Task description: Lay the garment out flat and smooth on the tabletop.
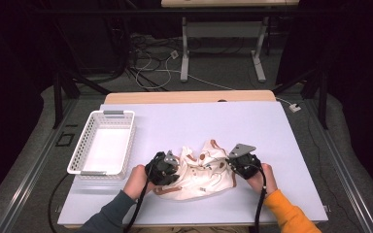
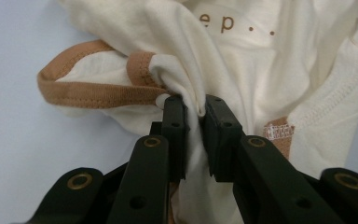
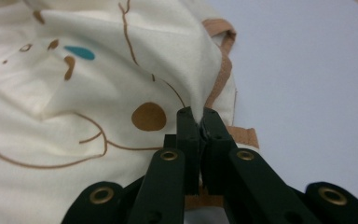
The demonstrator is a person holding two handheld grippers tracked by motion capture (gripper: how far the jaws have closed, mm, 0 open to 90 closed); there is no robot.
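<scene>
Shirt (image 1: 201, 170): cream w/ tan trim, crumpled near front-centre of table (image 1: 184, 124), between the two grippers.
L gripper (image 2: 195, 109): jaws pinched on a bunched fold of shirt just beside the tan-edged opening; cloth fills the narrow gap.
R gripper (image 3: 196, 116): jaws nearly together, clamped on shirt edge next to tan binding; print of brown lines, a brown dot and a teal spot beside it.
Handling: looks light, thin, floppy knit; not fragile; will sag & stretch btwn grips, so prob. best held at hems/seams where cloth is doubled. Thin single layer could slip out.
Basket (image 1: 104, 143): white, perforated, at table's left, well apart from shirt; looks empty.
Room: open mat behind and to right of shirt; front edge of table close to hands (image 1: 138, 179), so less slack that way.
Risk: shirt dragging off front edge if pulled toward the person.
</scene>
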